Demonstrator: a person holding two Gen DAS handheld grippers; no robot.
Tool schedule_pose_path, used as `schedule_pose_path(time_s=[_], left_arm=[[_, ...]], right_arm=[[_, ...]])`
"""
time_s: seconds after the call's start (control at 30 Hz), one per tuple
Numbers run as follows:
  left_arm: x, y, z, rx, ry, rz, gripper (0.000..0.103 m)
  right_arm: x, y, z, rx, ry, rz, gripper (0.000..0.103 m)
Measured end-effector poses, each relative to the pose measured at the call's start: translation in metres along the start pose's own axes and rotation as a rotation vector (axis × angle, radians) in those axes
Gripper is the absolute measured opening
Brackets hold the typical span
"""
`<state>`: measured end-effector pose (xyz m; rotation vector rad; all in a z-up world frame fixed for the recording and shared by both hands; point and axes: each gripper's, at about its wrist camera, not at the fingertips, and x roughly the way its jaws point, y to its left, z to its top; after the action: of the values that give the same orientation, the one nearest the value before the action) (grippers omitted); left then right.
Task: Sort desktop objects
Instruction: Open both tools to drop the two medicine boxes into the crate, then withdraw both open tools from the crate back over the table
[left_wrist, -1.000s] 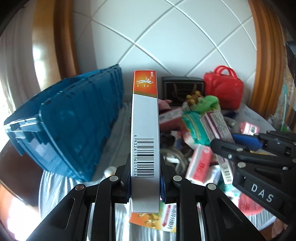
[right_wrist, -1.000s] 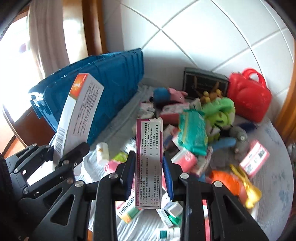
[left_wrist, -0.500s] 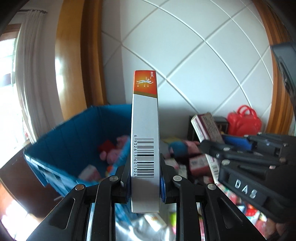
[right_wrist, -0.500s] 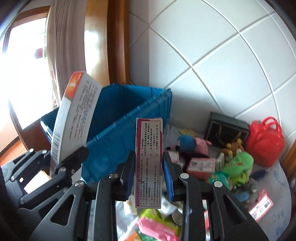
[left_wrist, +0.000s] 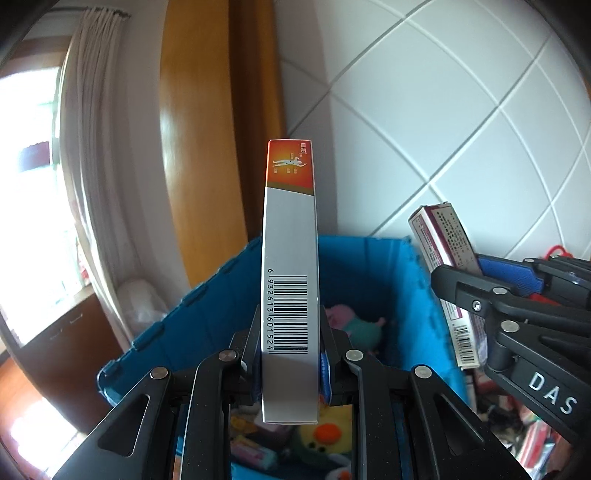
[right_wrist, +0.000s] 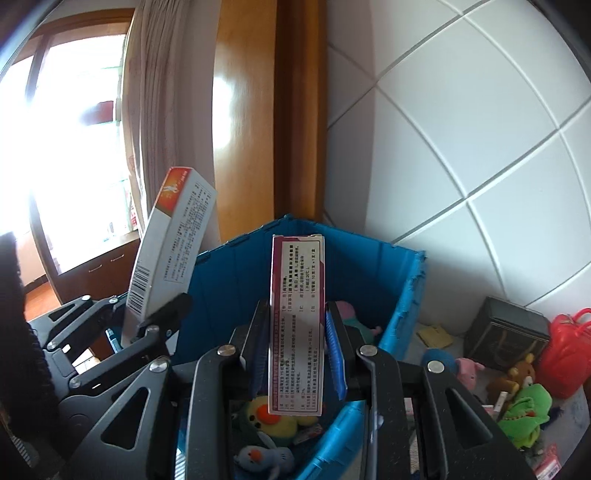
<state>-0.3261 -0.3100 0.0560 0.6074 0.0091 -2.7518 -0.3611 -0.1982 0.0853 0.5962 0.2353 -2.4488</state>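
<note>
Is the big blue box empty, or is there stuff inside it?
Not empty. The big blue plastic crate holds soft toys: a yellow plush bird, a grey plush bird and a pink-and-teal plush.

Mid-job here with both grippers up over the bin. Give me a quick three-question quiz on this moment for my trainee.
1. True or false: the left gripper holds its jaws shut on the orange-and-white box.
2. Multiple choice: the blue bin below both grippers holds A) only boxes, B) soft toys, C) nothing.
3. Fill in: the right gripper grips the ____-edged box.

Key:
1. True.
2. B: a yellow plush and a grey plush lie inside.
3. Maroon.
</note>
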Motion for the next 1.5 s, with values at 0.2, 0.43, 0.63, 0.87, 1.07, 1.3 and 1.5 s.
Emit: schedule_pose_path(time_s=[0.2, 0.43, 0.63, 0.87, 1.07, 1.3, 1.5], left_arm=[[0.044, 0.023, -0.007, -0.013, 0.062, -0.017, 0.022], [0.061, 0.035, -0.015, -0.014, 0.070, -0.032, 0.082], [0.057, 0.034, -0.018, -0.017, 0.081, -0.032, 0.084], [0.050, 0.030, -0.023, -0.036, 0.103, -0.034, 0.086], [0.039, 0.028, -0.030, -0.042, 0.106, -0.040, 0.086], [0.018, 0.018, -0.041, -0.043, 0.103, -0.060, 0.086], [-0.029, -0.005, -0.054, -0.035, 0.079, -0.080, 0.086]], right_arm=[[0.043, 0.013, 0.000, 0.011, 0.063, -0.007, 0.028], [0.060, 0.010, -0.008, 0.016, 0.092, -0.049, 0.095], [0.060, 0.004, -0.009, 0.023, 0.087, -0.078, 0.103], [0.054, 0.007, -0.013, 0.025, 0.103, -0.098, 0.103], [0.039, 0.006, -0.021, 0.033, 0.103, -0.109, 0.103], [0.010, -0.002, -0.041, 0.057, 0.098, -0.125, 0.103], [-0.045, -0.021, -0.071, 0.091, 0.071, -0.141, 0.103]])
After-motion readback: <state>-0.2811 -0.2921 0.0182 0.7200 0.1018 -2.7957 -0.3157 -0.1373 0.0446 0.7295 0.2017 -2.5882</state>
